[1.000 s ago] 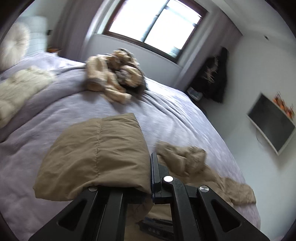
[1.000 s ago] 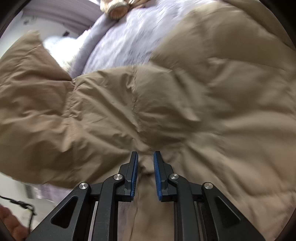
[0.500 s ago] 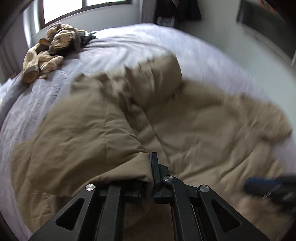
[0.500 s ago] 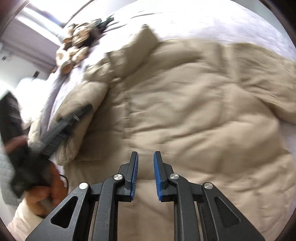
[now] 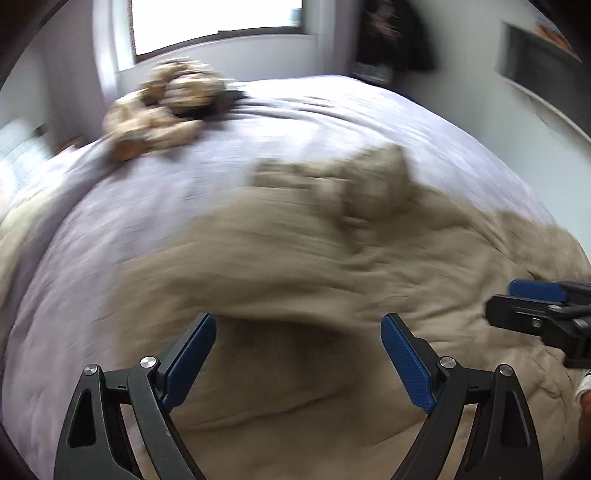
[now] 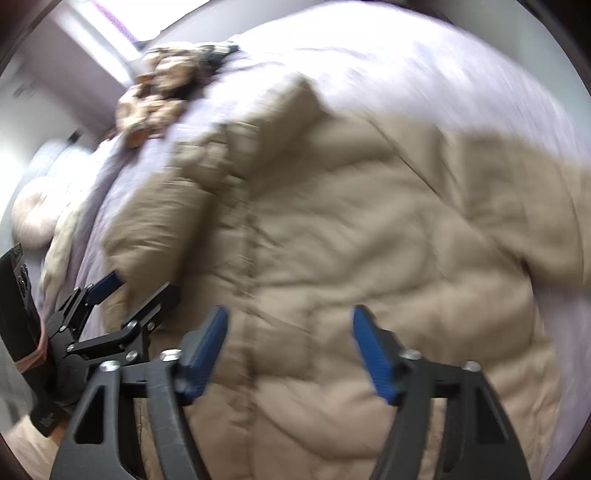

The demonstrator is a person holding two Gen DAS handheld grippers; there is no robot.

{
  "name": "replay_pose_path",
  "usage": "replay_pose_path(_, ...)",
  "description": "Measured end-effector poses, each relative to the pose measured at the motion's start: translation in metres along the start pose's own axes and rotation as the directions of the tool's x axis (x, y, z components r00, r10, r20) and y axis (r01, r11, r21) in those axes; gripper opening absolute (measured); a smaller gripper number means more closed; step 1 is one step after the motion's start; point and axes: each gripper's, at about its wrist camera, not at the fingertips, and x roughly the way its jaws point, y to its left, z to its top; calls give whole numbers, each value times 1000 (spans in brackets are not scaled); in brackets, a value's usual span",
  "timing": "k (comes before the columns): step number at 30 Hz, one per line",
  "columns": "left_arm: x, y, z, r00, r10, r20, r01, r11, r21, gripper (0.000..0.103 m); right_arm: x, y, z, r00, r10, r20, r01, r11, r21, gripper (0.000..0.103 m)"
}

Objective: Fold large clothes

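A large tan quilted coat (image 5: 332,266) lies spread on a bed with a lilac cover (image 5: 147,206). It fills most of the right wrist view (image 6: 351,240). My left gripper (image 5: 298,332) is open and empty just above the coat's near edge. It also shows at the left of the right wrist view (image 6: 142,282). My right gripper (image 6: 290,325) is open and empty above the middle of the coat. Its blue-padded tips show at the right edge of the left wrist view (image 5: 524,302).
A heap of brown and cream clothes (image 5: 173,107) lies at the far side of the bed, under a window (image 5: 218,18). Dark garments (image 5: 395,40) hang on the far wall. A dark screen (image 5: 535,55) is mounted on the right wall.
My left gripper has let go of the coat's fold and opened wide. My right gripper has opened too. The coat has dropped flat onto the bed.
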Motion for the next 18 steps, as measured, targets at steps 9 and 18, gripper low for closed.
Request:
replay_pose_path(9,43,131,-55,980,20,-199,-97,918,-385,92,75,175,-3,984,-130,120,176,768,-616,81)
replay_pose_path(18,53,141,-59,975,-93,-201,9,924,-383,92,107,130,28,891,-372,261,452,776,-440,7)
